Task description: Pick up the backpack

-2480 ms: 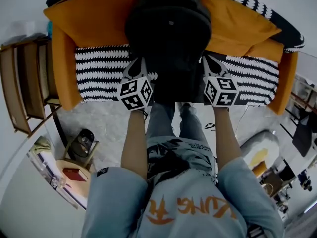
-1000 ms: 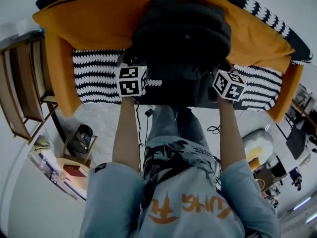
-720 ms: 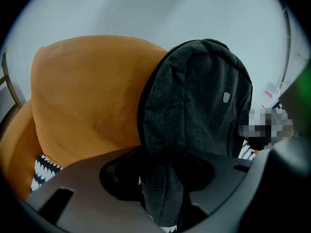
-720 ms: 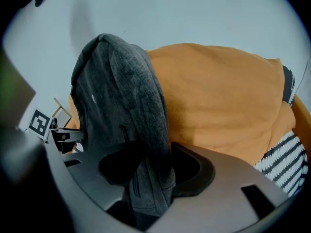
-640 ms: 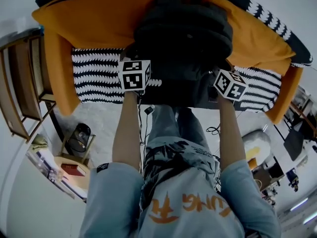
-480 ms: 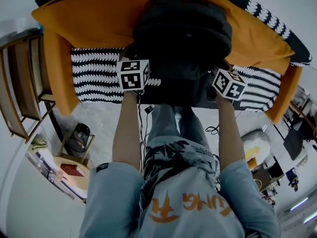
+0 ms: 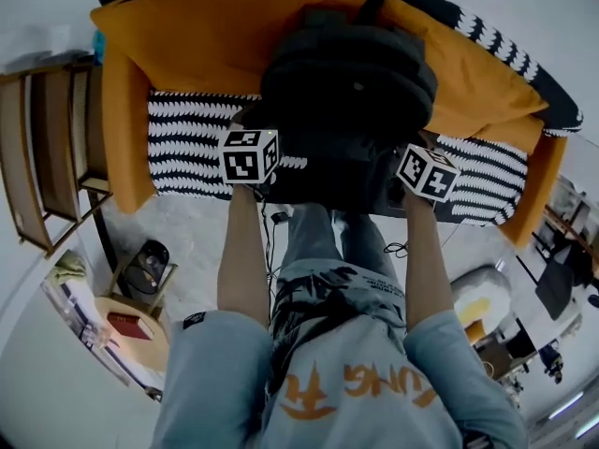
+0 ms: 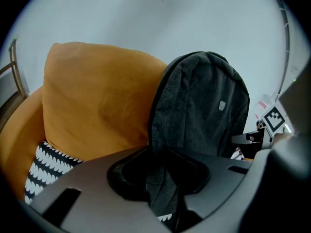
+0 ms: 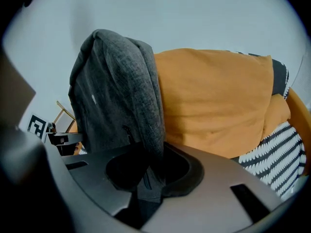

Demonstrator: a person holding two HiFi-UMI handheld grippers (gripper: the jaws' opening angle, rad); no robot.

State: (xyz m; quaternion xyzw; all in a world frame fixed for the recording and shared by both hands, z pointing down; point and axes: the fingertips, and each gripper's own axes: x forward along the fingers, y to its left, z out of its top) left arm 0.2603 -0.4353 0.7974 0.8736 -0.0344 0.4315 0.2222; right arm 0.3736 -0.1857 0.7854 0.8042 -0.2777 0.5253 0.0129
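A dark grey backpack (image 7: 346, 92) stands upright on the sofa seat, leaning on the orange back cushions (image 7: 206, 36). My left gripper (image 7: 255, 131) is at its lower left side and my right gripper (image 7: 417, 146) is at its lower right side. In the left gripper view a fold of the backpack (image 8: 199, 106) runs down into the narrow gap of the left gripper (image 8: 167, 178), whose jaws are closing on it. In the right gripper view the backpack's edge (image 9: 116, 96) likewise drops between the closing jaws of the right gripper (image 9: 148, 176).
The sofa has a black-and-white striped seat (image 7: 187, 138) and orange arms. A wooden shelf (image 7: 47, 157) stands at the left. A small round table (image 7: 126, 325) with a red book is near my left side. A cable (image 7: 398, 248) lies on the floor by my legs.
Both grippers went from the front of the seat up to the backpack's lower sides. Over the last half second they shifted only slightly, and the left cube rolled a little.
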